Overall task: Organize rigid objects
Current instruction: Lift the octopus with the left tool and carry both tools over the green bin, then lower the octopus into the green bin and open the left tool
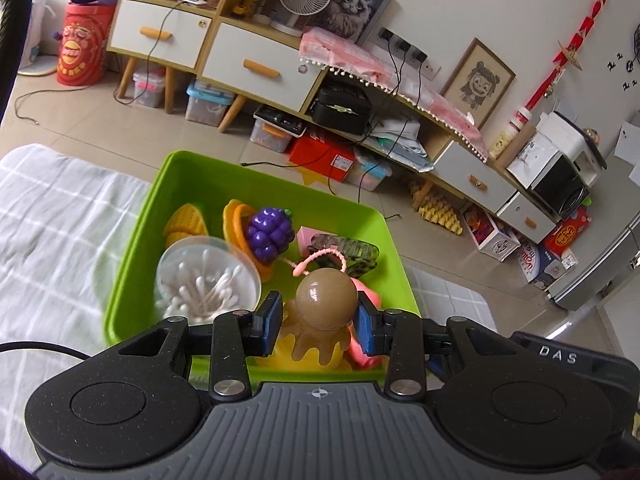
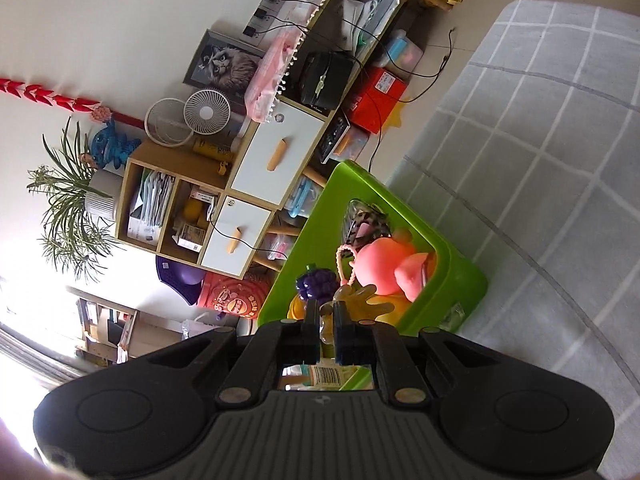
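A green bin (image 1: 176, 184) sits on a white checked cloth and holds toys: purple grapes (image 1: 269, 235), an orange piece, yellow corn, a hair claw (image 1: 348, 250), pink toys and a round tub of cotton swabs (image 1: 206, 274). My left gripper (image 1: 318, 318) stands over the bin's near end, its blue pads either side of a brown octopus toy (image 1: 326, 300); a gap shows on the left side. In the right wrist view the bin (image 2: 464, 276) is tilted, with the grapes (image 2: 316, 284) and a pink pig toy (image 2: 380, 268). My right gripper (image 2: 327, 340) is nearly closed on a clear bottle (image 2: 326, 376).
The checked cloth (image 1: 60, 220) covers the surface around the bin. Beyond it is tiled floor with a low cabinet (image 1: 256, 68), storage boxes, cables and a red drum (image 1: 82, 44).
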`<action>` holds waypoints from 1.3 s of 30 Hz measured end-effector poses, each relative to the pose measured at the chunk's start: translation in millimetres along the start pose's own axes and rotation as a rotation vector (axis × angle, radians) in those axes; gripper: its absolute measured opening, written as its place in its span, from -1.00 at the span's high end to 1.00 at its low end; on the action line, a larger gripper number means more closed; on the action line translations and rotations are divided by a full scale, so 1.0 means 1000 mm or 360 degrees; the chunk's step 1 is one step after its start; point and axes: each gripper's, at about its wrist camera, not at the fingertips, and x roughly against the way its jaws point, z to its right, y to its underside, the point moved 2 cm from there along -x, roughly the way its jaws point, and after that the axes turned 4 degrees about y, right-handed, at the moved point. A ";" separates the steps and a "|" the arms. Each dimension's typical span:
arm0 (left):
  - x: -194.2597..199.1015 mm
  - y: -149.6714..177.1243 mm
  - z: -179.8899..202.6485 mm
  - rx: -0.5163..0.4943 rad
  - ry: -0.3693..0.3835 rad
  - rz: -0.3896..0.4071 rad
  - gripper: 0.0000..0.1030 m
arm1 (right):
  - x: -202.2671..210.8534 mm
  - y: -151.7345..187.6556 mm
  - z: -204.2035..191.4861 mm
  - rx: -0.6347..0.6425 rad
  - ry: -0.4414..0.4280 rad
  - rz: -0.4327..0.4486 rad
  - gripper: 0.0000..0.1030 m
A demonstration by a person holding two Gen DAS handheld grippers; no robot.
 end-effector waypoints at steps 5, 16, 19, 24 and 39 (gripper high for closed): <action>-0.014 -0.005 0.003 -0.0047 -0.0023 -0.0001 0.17 | -0.008 0.001 0.000 0.0013 0.0006 0.0017 1.00; -0.015 0.004 0.003 -0.0175 -0.0071 0.0068 -0.49 | -0.003 -0.004 -0.005 0.0096 0.0068 0.0087 0.73; -0.007 0.008 0.006 -0.0208 -0.0080 0.0059 -0.57 | 0.002 -0.004 -0.011 0.0170 0.0080 0.0062 0.69; 0.009 0.012 0.005 -0.0138 -0.0051 0.0046 -0.65 | 0.016 -0.003 -0.017 0.0257 0.0097 0.0038 0.42; 0.059 0.043 -0.009 -0.0133 -0.0112 -0.0072 -0.89 | 0.057 0.024 -0.021 0.0669 0.0240 -0.0098 0.04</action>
